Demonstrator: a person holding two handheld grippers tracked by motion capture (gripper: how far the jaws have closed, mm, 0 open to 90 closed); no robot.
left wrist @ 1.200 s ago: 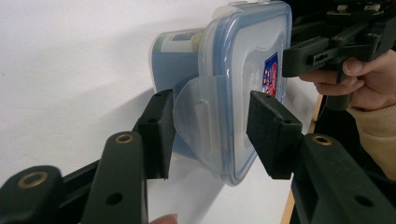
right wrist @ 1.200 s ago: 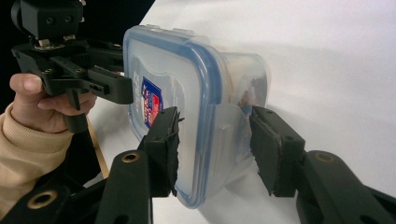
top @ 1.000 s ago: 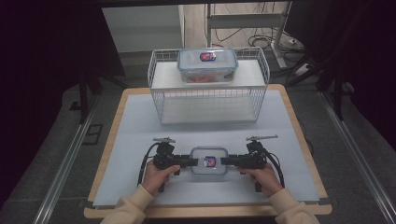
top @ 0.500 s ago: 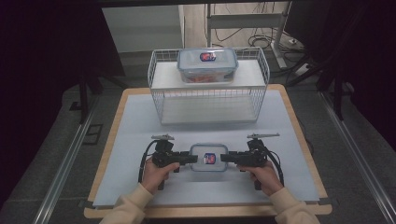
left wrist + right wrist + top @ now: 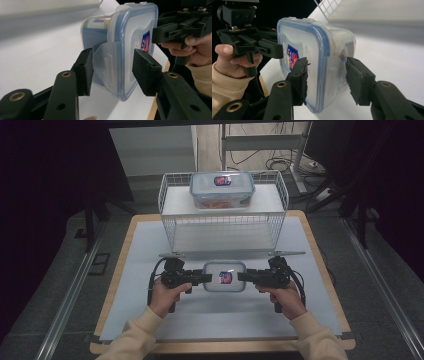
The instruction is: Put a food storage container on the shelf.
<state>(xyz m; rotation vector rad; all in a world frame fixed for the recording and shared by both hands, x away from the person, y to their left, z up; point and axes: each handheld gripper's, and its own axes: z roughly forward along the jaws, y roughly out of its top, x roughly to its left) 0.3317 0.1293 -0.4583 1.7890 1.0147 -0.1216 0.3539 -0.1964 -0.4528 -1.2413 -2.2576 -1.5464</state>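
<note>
A clear food container point(image 5: 225, 276) with a blue-rimmed lid and a red-blue label hangs just above the white mat, held at both ends. My left gripper point(image 5: 207, 278) is shut on its left end. In the left gripper view the pads point(image 5: 86, 70) clamp lid and base around the latch flap of the container point(image 5: 125, 40). My right gripper point(image 5: 242, 276) is shut on the right end. In the right gripper view its jaws point(image 5: 327, 75) clamp the container point(image 5: 312, 47) across lid and base. The far gripper shows behind the box in each gripper view.
A white wire rack point(image 5: 220, 227) stands at the back of the table, right behind the held box. A second, similar container point(image 5: 222, 189) sits on its top shelf. The white mat point(image 5: 150, 320) covers the wooden table; dark floor and cables lie beyond.
Both grippers have risen together with the container between them, lifting it off the mat. The grip at each end looks unchanged.
</note>
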